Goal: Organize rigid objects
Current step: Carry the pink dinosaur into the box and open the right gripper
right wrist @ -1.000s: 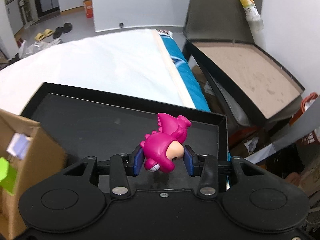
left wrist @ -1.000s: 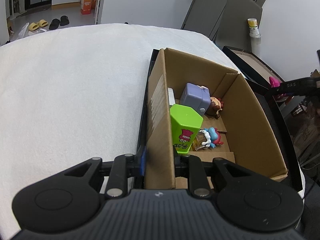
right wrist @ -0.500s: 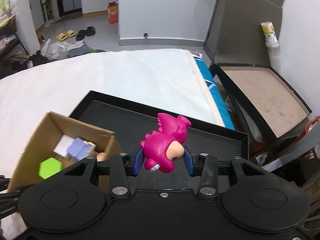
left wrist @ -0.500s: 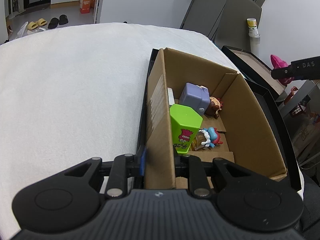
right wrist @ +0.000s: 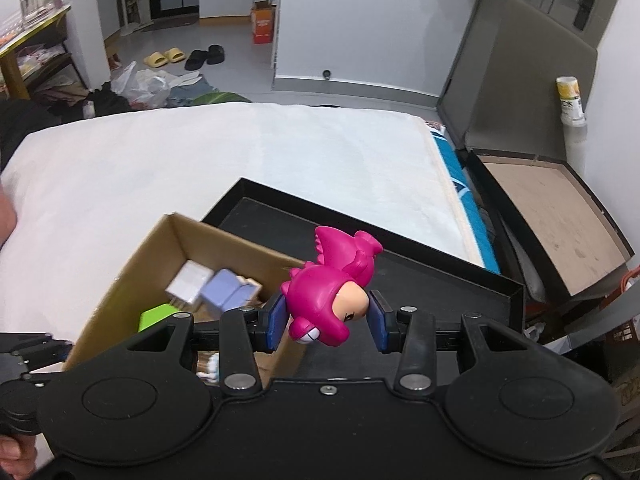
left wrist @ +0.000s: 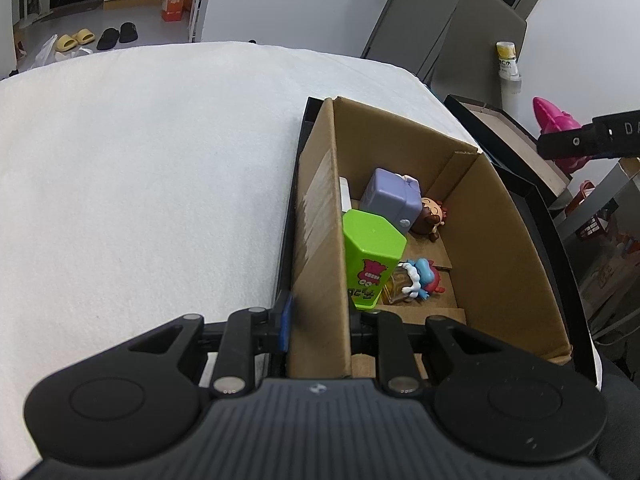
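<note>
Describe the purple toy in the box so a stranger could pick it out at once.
Find the open cardboard box in the black tray on the white bed. Near its far end lies the lavender cube toy, behind the taller green hexagonal container; its neighbours are small figurines.

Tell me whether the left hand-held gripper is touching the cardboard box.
Touching. The left wrist view shows the left hand-held gripper with its jaws closed on both sides of the cardboard box wall, no gap visible.
</note>
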A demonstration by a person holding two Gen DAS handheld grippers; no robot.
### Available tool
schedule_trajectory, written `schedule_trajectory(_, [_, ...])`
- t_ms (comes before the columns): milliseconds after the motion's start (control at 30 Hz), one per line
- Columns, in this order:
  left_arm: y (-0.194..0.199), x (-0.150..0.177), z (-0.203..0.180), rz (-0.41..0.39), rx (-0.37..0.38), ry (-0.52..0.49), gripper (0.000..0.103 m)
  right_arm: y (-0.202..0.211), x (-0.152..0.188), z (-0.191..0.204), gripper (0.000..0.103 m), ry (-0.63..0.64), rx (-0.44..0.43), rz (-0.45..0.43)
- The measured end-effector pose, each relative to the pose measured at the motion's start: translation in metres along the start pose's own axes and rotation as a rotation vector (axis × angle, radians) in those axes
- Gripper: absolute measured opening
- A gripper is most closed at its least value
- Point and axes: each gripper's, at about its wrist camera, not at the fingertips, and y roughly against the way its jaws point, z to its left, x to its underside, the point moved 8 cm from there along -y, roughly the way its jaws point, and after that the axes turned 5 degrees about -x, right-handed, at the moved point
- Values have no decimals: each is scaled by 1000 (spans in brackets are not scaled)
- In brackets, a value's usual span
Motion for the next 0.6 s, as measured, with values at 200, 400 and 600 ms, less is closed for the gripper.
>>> schedule_trajectory(200, [0, 0, 1, -1, 4, 7, 21, -3, 3, 29, 41, 34, -26, 14])
schedule_trajectory(400, [1, 0, 2, 1, 8, 11, 21, -10, 10, 47, 41, 49, -28, 40])
schedule_trajectory(600, [2, -1, 3, 3, 10, 11, 21, -17, 19, 56, 41, 47, -27, 62])
